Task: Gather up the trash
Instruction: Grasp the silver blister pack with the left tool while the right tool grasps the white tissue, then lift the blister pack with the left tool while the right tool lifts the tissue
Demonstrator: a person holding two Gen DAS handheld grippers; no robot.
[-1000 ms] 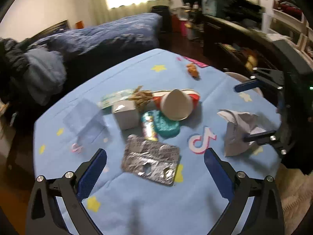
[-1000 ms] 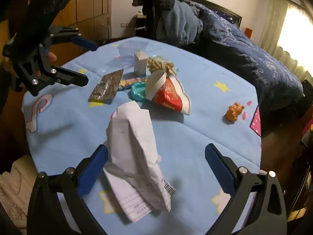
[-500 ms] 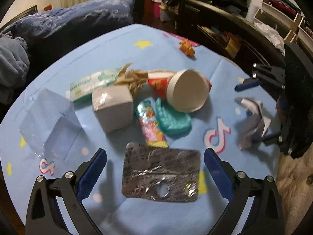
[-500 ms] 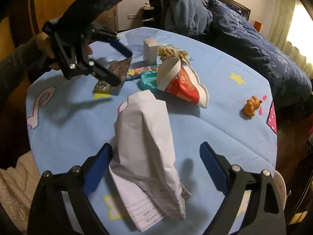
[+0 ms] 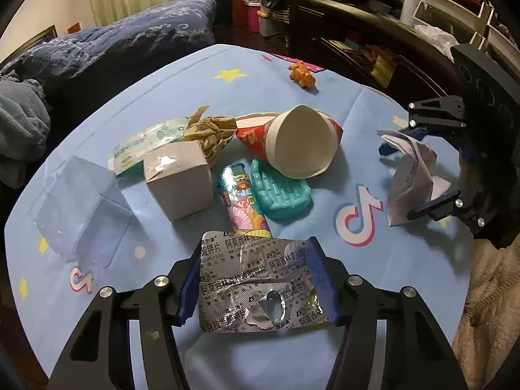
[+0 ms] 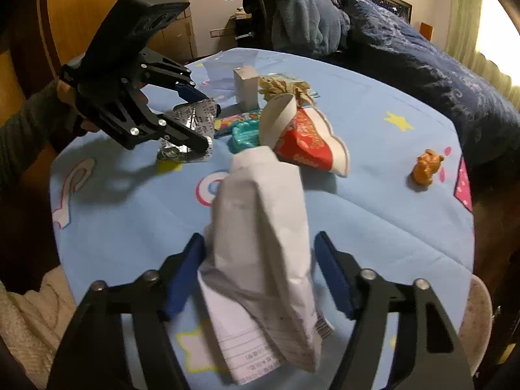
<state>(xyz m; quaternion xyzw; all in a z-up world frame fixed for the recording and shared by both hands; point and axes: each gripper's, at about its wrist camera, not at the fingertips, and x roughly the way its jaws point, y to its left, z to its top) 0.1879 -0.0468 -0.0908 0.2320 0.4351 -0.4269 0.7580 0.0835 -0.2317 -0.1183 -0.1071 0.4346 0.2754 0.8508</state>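
Note:
A silver blister pack [image 5: 260, 279] lies at the near edge of the blue tablecloth [image 5: 383, 269]. My left gripper [image 5: 256, 260] is closing on it, and both blue pads touch its side edges. The right wrist view shows the same gripper [image 6: 209, 126] holding the blister pack [image 6: 195, 120] tilted off the cloth. A crumpled white paper receipt [image 6: 260, 227] stands between the jaws of my right gripper [image 6: 258, 243], which is closing and pinching it. In the left wrist view that gripper [image 5: 398, 182] holds the paper [image 5: 409, 169] at the table's right edge.
Mid-table lie a red paper cup [image 5: 299, 143], a teal hand-shaped piece [image 5: 282, 195], a candy wrapper [image 5: 243, 204], a white box [image 5: 178, 182], brown crumpled paper [image 5: 211, 130], a green packet [image 5: 143, 143] and a clear plastic box [image 5: 81, 208]. An orange toy [image 5: 302, 74] sits far back.
Both grippers' jaws have narrowed from wide open onto their items. The left gripper came down and forward over the blister pack. The paper has crumpled and stands more upright between the right fingers.

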